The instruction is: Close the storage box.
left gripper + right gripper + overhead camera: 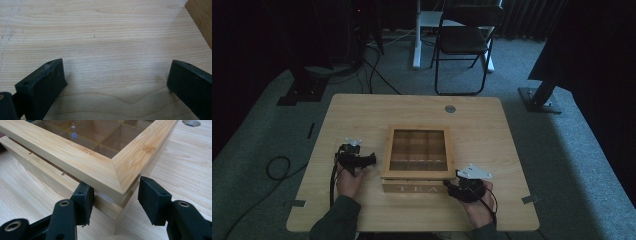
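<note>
At the tea box (417, 157), right tool (115, 195) straddles its corner, jaws apart; left tool (116, 82) gapes empty.

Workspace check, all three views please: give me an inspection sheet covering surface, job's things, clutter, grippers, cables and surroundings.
Surface: light wooden table, with a round grommet hole near the far edge.
Job's things: wooden tea box marked TEA; its glass-paned lid looks slightly raised at the near corner, compartments visible beneath.
Clutter: nothing seen on the table.
Grippers: left gripper open over bare wood beside the box; right gripper open, jaws straddling the box's near corner under the lid edge.
Cables: cable looped on the floor at left; others run toward the stand behind.
Surroundings: grey carpet, black folding chair, dark stands.
</note>
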`<state>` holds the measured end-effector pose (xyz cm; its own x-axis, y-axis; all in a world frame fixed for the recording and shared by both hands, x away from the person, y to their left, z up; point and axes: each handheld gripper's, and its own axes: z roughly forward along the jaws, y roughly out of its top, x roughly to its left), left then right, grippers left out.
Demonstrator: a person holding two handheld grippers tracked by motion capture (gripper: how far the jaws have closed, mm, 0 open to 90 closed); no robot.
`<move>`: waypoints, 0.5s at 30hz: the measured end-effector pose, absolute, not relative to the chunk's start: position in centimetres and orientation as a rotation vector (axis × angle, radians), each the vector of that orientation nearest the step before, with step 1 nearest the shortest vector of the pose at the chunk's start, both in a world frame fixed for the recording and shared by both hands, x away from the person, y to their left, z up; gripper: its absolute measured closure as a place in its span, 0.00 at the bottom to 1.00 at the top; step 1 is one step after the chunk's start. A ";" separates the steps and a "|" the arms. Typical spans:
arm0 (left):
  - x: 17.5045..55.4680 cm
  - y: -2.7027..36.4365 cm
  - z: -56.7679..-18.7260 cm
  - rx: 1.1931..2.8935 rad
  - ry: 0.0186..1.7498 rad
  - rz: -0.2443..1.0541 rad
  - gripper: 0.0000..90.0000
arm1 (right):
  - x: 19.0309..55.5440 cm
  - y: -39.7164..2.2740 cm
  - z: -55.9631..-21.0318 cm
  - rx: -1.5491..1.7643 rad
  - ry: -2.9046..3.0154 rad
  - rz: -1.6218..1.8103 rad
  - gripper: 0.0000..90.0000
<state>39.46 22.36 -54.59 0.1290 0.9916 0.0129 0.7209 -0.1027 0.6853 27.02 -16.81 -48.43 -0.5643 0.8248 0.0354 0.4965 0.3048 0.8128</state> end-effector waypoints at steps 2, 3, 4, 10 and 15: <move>39.5 22.4 -54.6 1.883 1.646 0.667 0.02 | 26.9 -16.9 -48.4 1.179 2.189 1.151 0.51; 39.5 22.4 -54.6 1.884 1.646 0.667 0.02 | 26.8 -16.9 -48.4 1.178 2.188 1.149 0.51; 39.5 22.4 -54.6 1.884 1.646 0.666 0.02 | 26.7 -17.0 -48.5 1.175 2.187 1.151 0.51; 39.5 22.4 -54.6 1.884 1.646 0.667 0.02 | 26.4 -17.1 -48.6 1.176 2.196 1.152 0.50; 39.5 22.4 -54.6 1.884 1.646 0.667 0.02 | 26.1 -17.1 -49.1 1.177 2.217 1.136 0.50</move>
<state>39.46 22.36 -54.58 0.1292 0.9915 0.0130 0.7210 -0.1029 0.6852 26.09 -17.08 -49.14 -0.5746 0.8176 0.0358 0.5065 0.3209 0.8003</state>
